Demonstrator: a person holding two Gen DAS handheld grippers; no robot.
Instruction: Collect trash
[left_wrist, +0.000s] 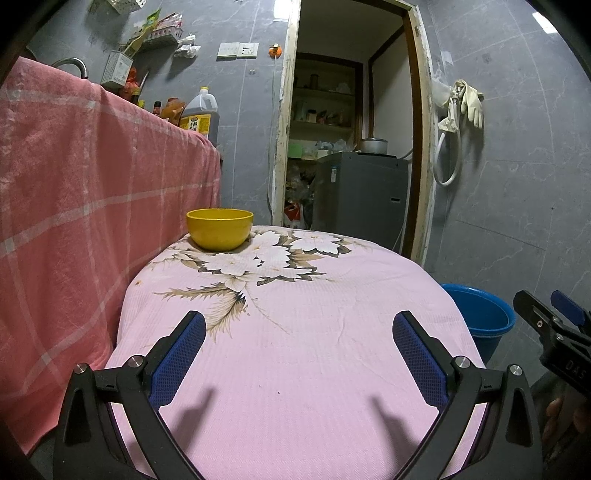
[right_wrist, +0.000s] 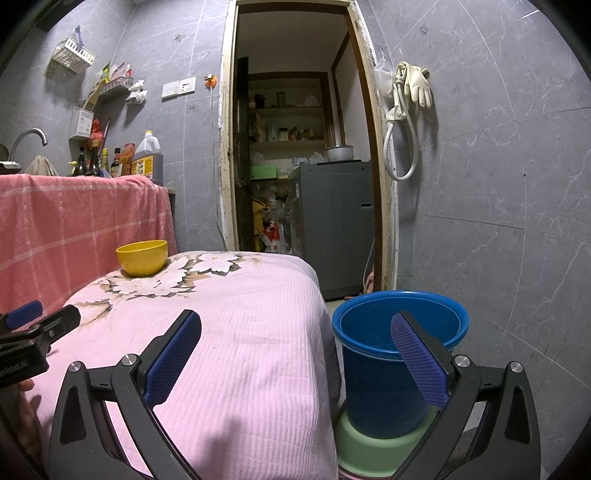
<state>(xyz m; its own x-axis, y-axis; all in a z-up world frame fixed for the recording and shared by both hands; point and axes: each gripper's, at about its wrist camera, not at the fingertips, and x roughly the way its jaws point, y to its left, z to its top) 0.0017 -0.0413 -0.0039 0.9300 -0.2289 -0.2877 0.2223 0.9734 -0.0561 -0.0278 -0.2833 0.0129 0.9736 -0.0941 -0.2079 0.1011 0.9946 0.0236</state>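
Both my tongs are spread wide and carry nothing. My left tongs (left_wrist: 299, 363) hover low over the pink flowered cloth (left_wrist: 314, 314) covering the table. My right tongs (right_wrist: 295, 363) hang at the table's right edge, one finger over the cloth, the other in front of the blue bucket (right_wrist: 400, 332), which stands on a green basin (right_wrist: 365, 448) on the floor just beside the table. I can't see any trash on the cloth; only a yellow bowl (left_wrist: 219, 229) sits at the far left corner. The little of the bucket's inside that I can see looks empty. I judge collecting either hasn't begun or is already finished; I can't tell which.
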